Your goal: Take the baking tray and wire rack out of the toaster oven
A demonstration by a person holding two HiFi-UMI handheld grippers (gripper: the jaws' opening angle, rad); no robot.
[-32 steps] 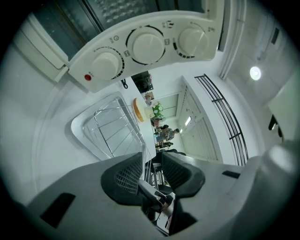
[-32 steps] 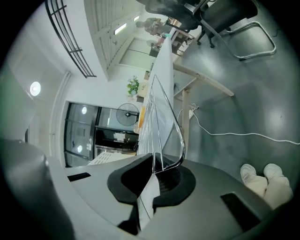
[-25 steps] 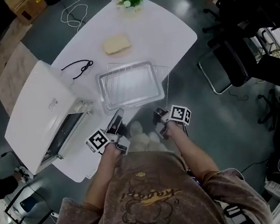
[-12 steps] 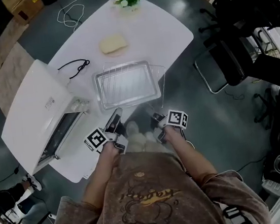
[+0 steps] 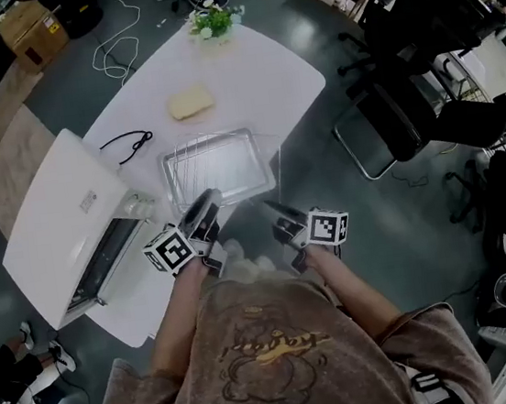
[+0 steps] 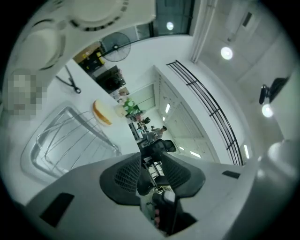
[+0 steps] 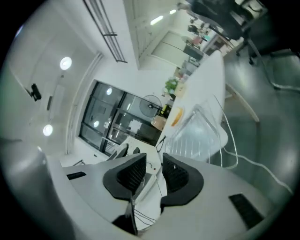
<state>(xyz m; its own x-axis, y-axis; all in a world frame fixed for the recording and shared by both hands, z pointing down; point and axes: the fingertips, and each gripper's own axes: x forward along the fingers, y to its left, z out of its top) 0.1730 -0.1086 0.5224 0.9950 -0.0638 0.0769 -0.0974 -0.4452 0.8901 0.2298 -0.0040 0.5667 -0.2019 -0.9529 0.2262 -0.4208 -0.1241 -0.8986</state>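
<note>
Both tongs are held clear of the table (image 5: 282,72) edge with nothing in them. Left gripper (image 5: 207,201) (image 6: 151,161): jaws stand a narrow way apart, with only background showing through the gap. Right gripper (image 5: 277,212) (image 7: 153,171): jaws have just been opening and now stand apart, with nothing between the pads. Each gripper carries a cube with black-and-white square markers, left (image 5: 167,251) and right (image 5: 328,226); these bear patterns only, no lettering. The baking tray (image 5: 214,167) lies flat on the table just ahead of both grippers, nearer the left one, untouched by either. The wire rack (image 5: 277,161) sits with it, its wires showing past the tray's far and right edges. The white toaster oven (image 5: 61,222) stands on the table to the left of the left gripper, just beside the tray. A small mark on the oven's top panel is too small to read. Beyond the tray, farther from the grippers, lie a slice of bread (image 5: 189,101) and a looped black cable (image 5: 130,145). A small pot of flowers (image 5: 211,22) stands at the table's far end. A cardboard box (image 5: 32,31) on the floor carries a label that cannot be read.
</note>
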